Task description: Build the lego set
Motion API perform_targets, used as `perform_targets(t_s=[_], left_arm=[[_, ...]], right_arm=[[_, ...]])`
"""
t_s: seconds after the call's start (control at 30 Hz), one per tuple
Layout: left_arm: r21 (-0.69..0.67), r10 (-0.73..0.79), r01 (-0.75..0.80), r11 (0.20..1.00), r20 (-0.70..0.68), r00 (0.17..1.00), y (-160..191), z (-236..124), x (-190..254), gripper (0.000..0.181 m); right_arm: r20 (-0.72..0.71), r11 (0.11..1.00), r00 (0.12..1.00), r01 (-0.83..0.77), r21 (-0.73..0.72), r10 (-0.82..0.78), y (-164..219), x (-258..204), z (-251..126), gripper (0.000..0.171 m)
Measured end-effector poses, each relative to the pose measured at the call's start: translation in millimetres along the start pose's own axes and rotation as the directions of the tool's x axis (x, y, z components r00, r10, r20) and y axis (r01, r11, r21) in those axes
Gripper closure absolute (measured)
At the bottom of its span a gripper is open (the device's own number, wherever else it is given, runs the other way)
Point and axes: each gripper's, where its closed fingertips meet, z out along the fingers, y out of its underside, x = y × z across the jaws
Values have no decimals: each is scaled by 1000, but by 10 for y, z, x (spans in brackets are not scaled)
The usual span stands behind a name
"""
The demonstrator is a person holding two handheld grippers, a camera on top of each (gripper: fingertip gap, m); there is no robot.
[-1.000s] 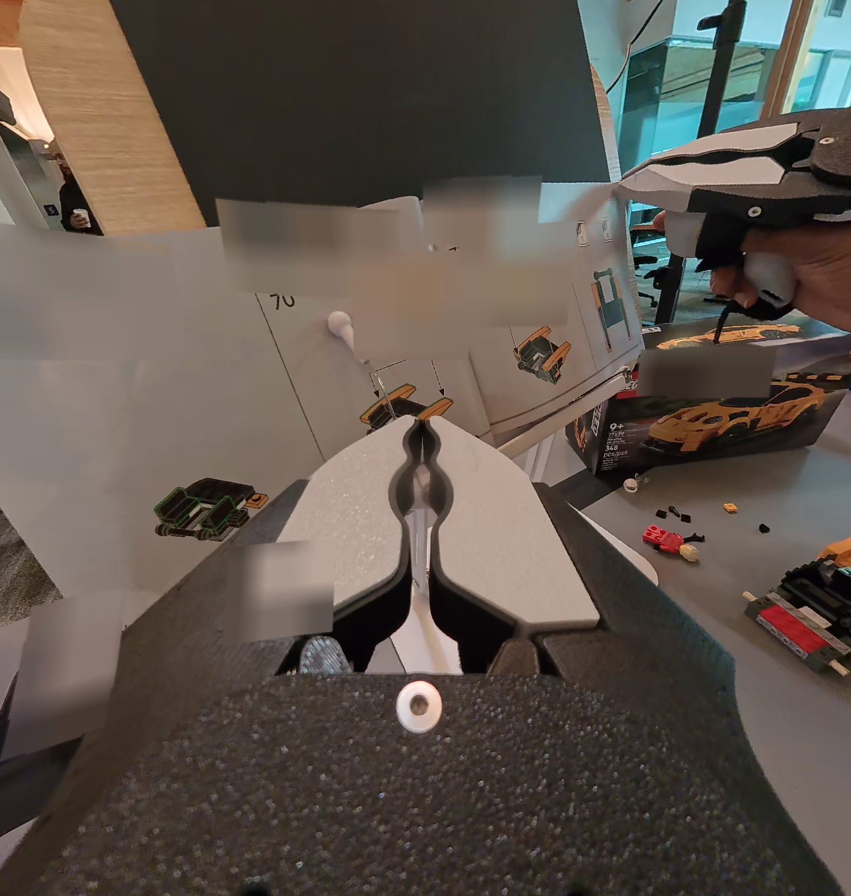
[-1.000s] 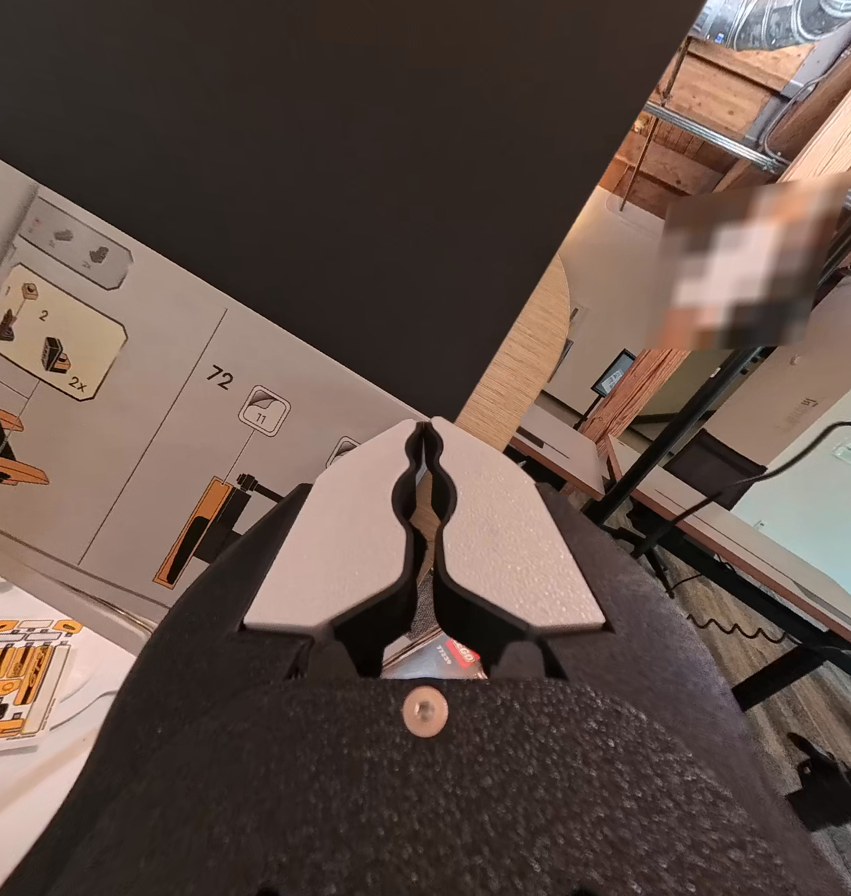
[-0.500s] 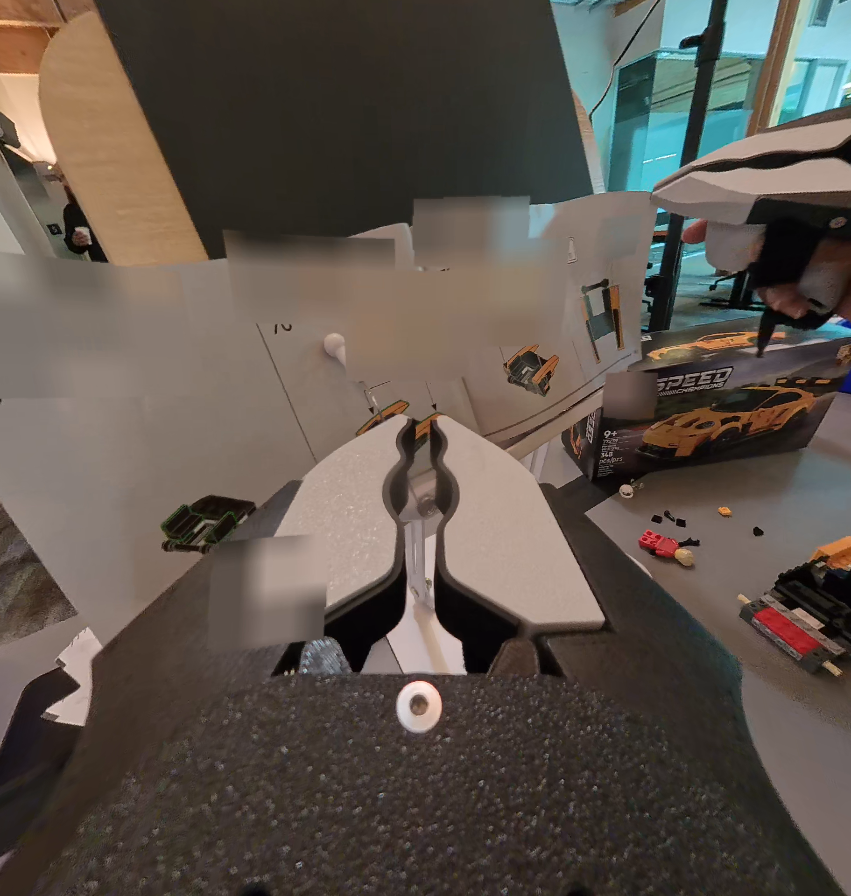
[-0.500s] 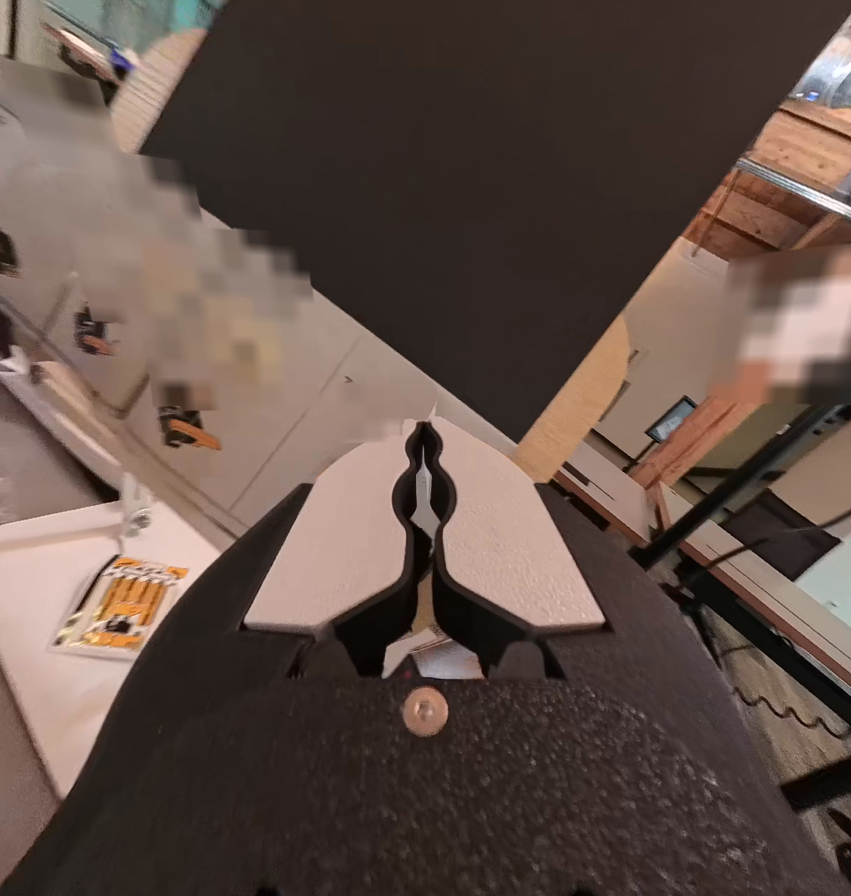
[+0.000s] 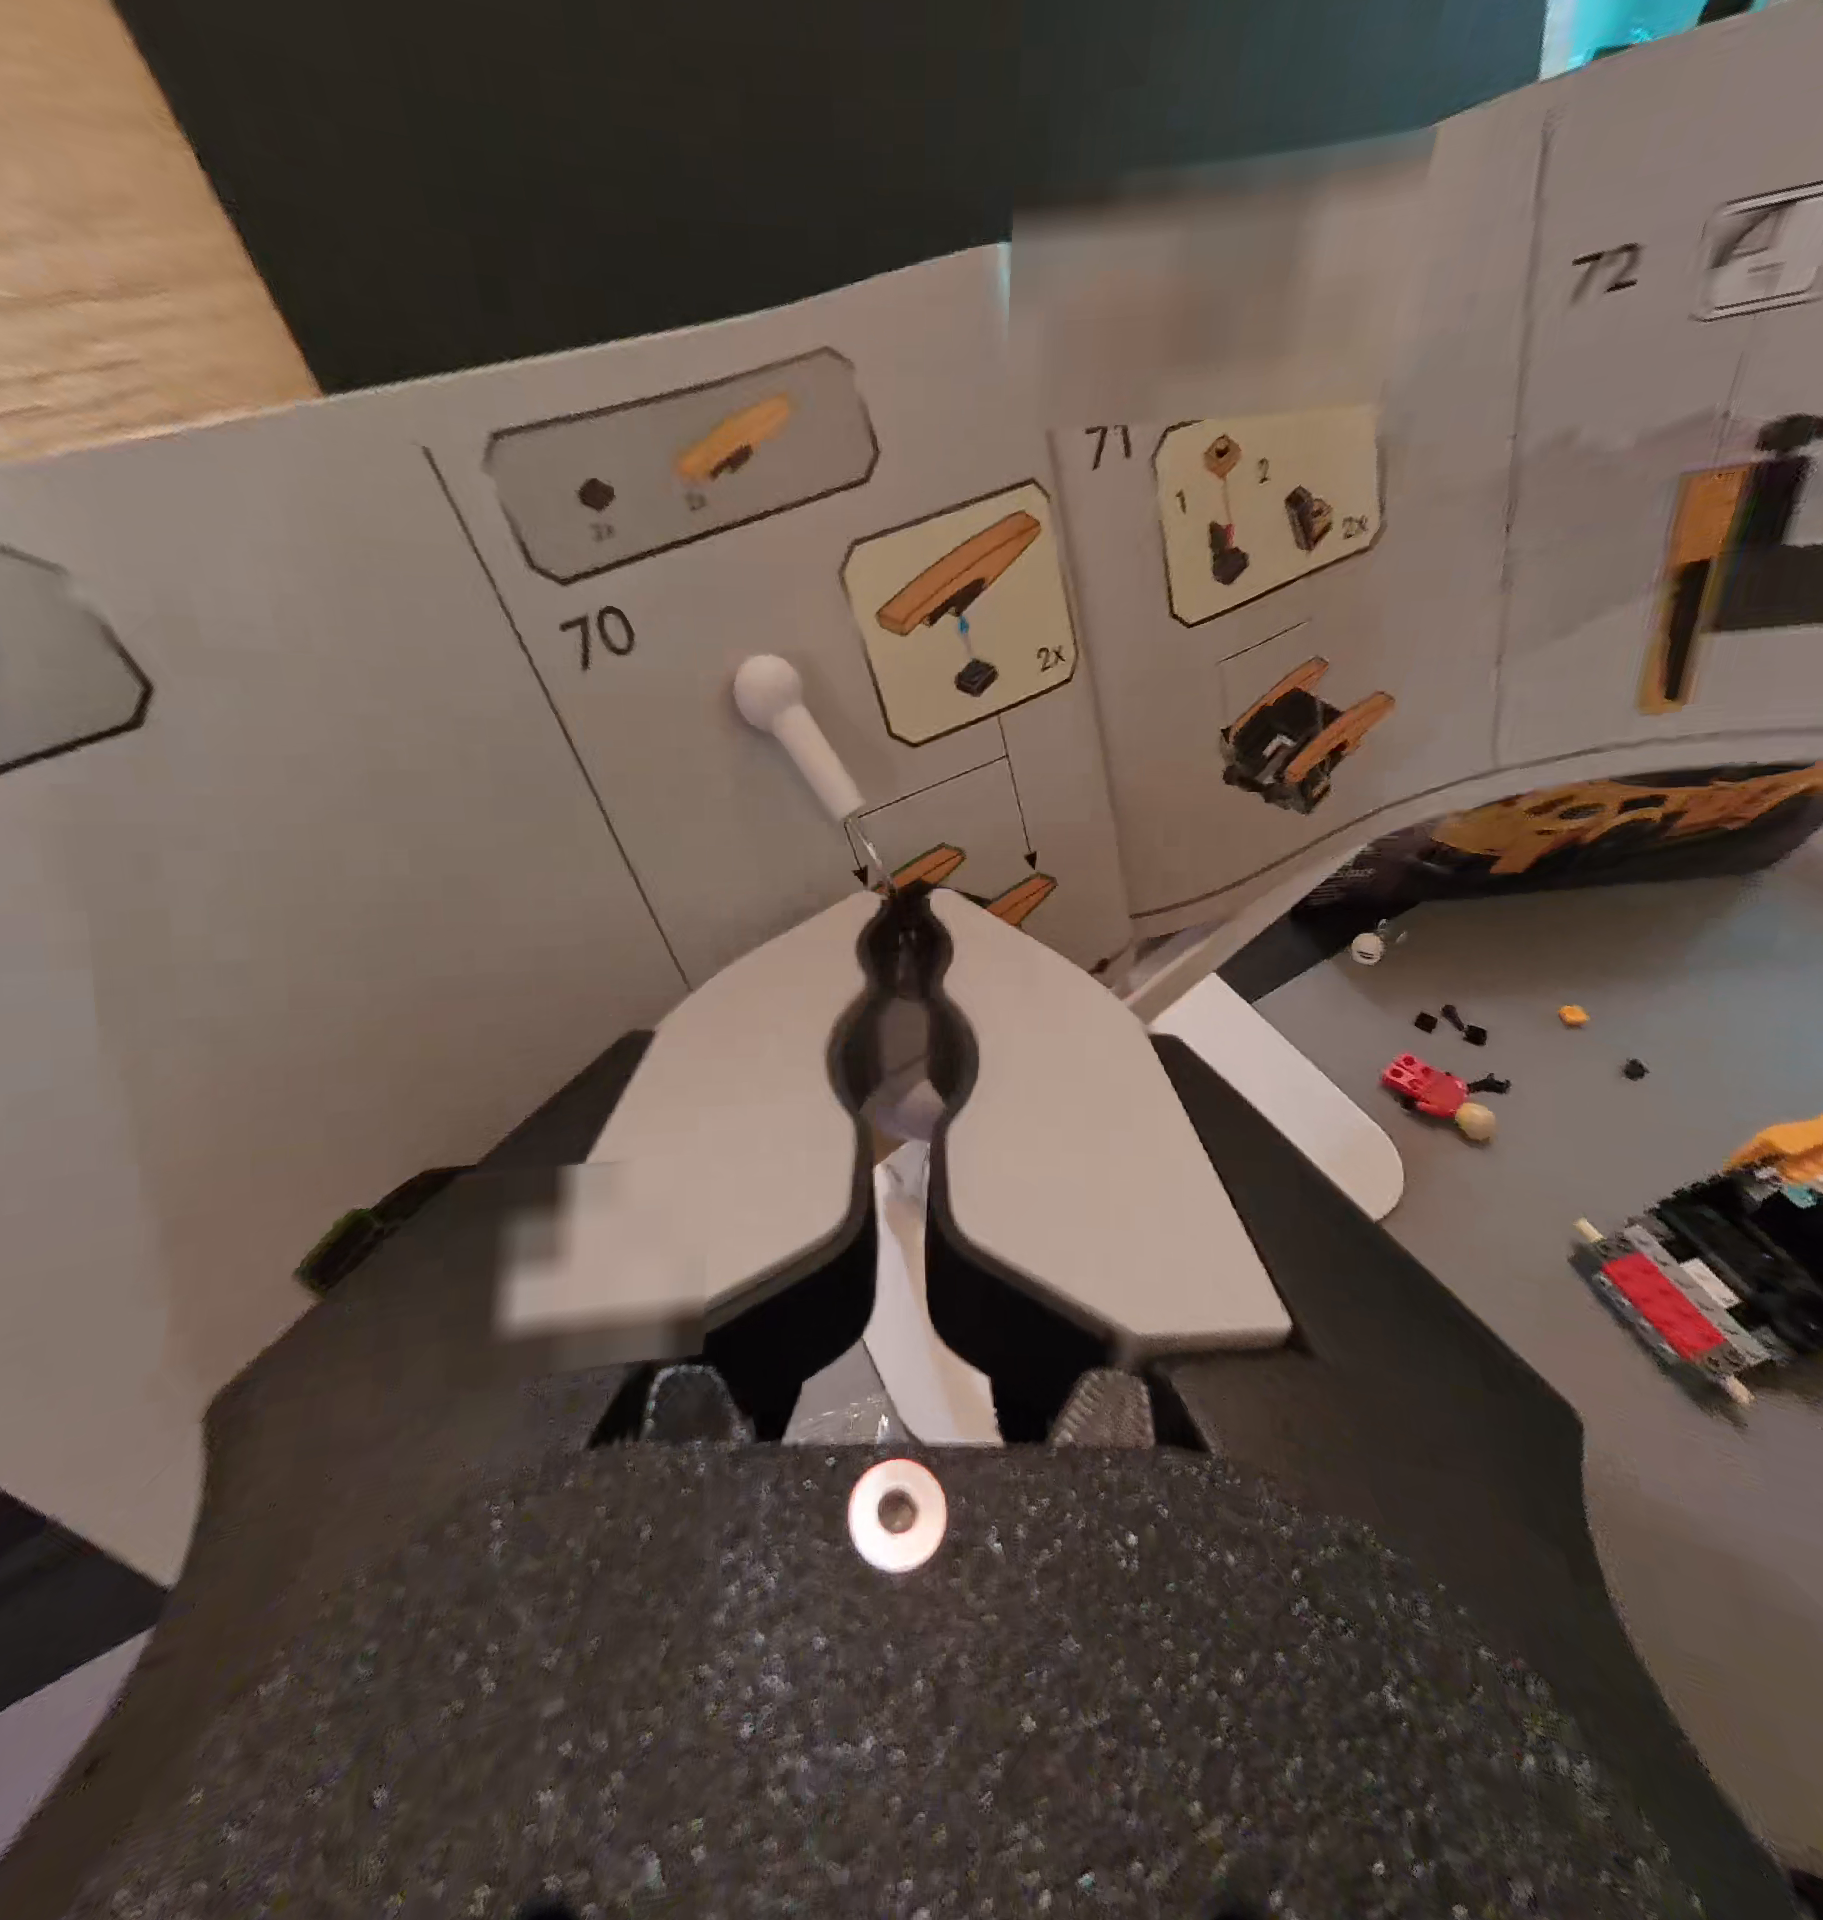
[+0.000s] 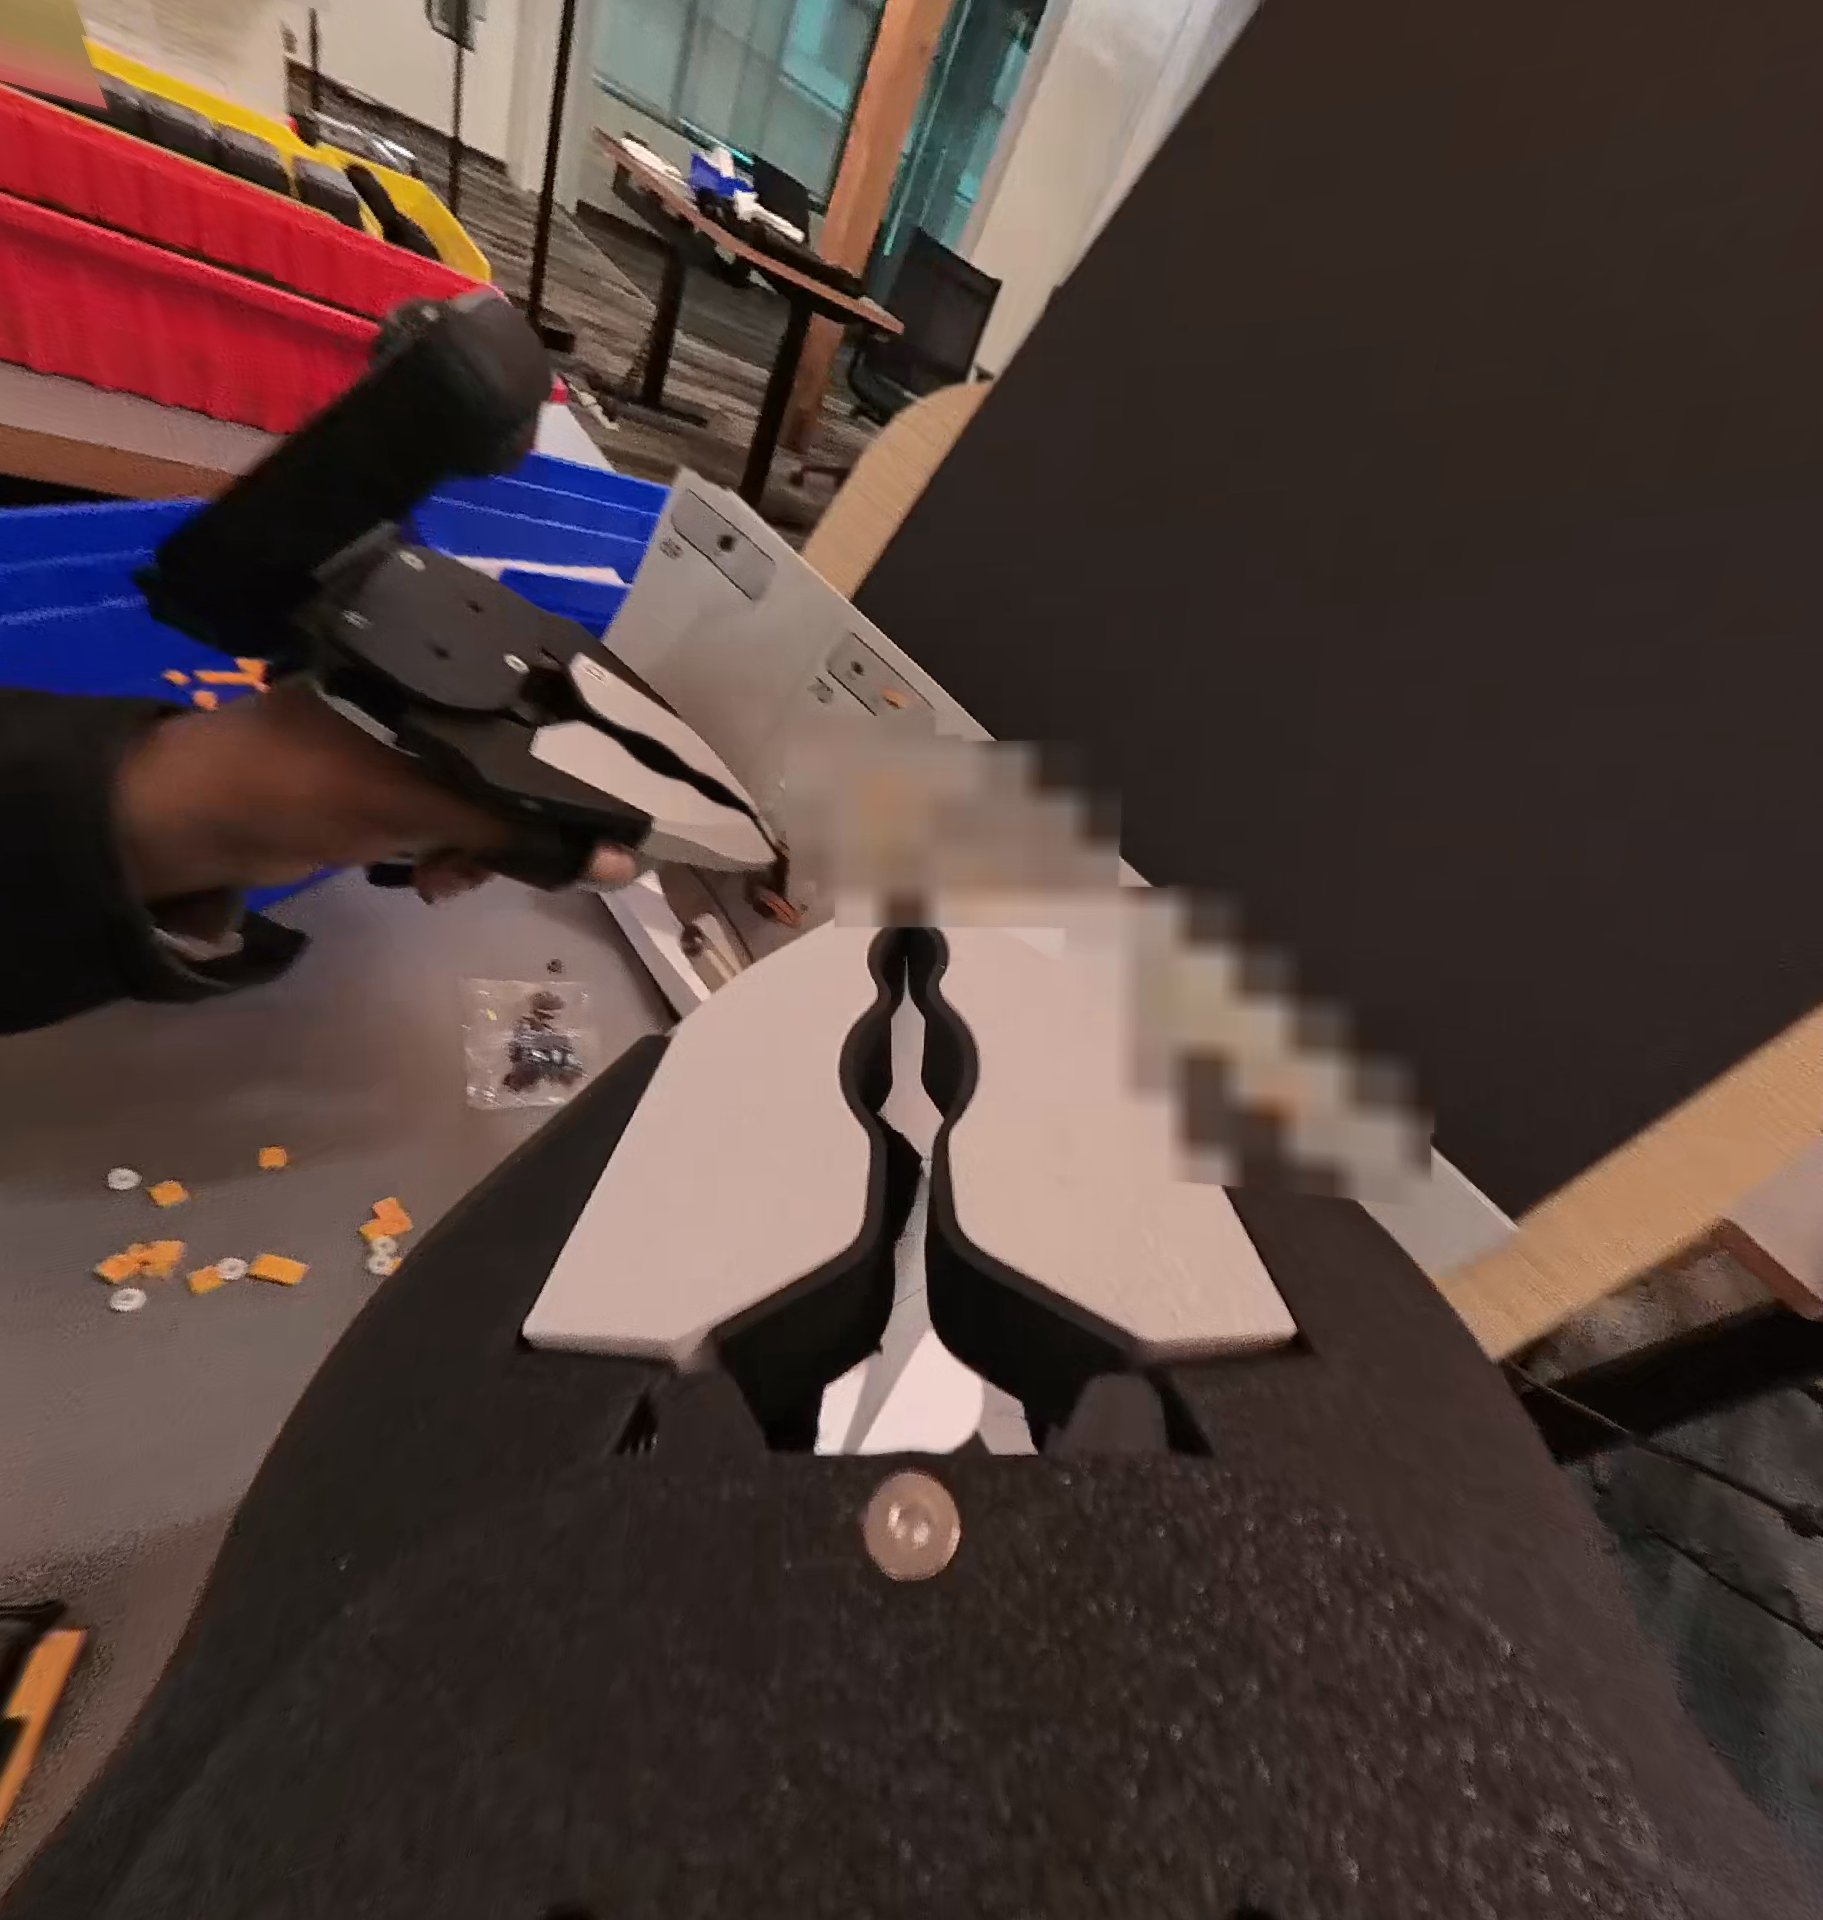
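Note:
The open instruction booklet (image 5: pixel 315 831) stands on a white stand (image 5: pixel 1291 1101). A white ball-ended page clip (image 5: pixel 798 743) lies across it, and its thin wire runs into my left gripper's (image 5: pixel 902 904) tips, which are shut on it. The right wrist view shows the left gripper (image 6: pixel 767 831) with its tips at the booklet (image 6: pixel 720 613). My right gripper (image 6: pixel 909 940) is shut on a thin white page edge (image 6: pixel 891 1049) of the booklet; a blurred patch covers its very tips. The partly built black, red and orange car (image 5: pixel 1759 1268) sits on the grey table to the right.
A red minifigure part (image 5: pixel 1432 1091) and small black pieces (image 5: pixel 1452 1023) lie near the set's box (image 5: pixel 1613 831). A bag of parts (image 6: pixel 528 1039) and loose orange pieces (image 6: pixel 211 1262) lie on the table. Blue (image 6: pixel 533 551) and red bins (image 6: pixel 159 281) stand behind. A black board (image 6: pixel 1458 520) backs the booklet. The grippers' ends are close to 20 cm from one another.
My left jaws opened a little and shut again on the clip's wire, closer to the booklet. My right gripper swung left with the page; its view now faces the left hand.

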Motion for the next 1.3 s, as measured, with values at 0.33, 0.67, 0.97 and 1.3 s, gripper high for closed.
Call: perform_targets(t_s=[0.33, 0.67, 0.97, 1.3], left_arm=[[122, -444, 462, 878, -148, 884, 256, -254, -171, 177], [133, -709, 786, 604, -360, 606, 463, -317, -163, 178], [145, -734, 836, 529, -415, 537, 513, -311, -159, 178], [134, -737, 849, 511, -439, 514, 504, -320, -154, 178]], right_arm=[[126, 997, 992, -20, -70, 29, -398, -547, 569, 171], [126, 985, 992, -8, -170, 30, -442, -835, 1565, 171], [146, 981, 989, 58, -186, -31, -365, -1072, 2257, 165], [100, 952, 991, 57, 302, -91, -1310, -284, 844, 144]])
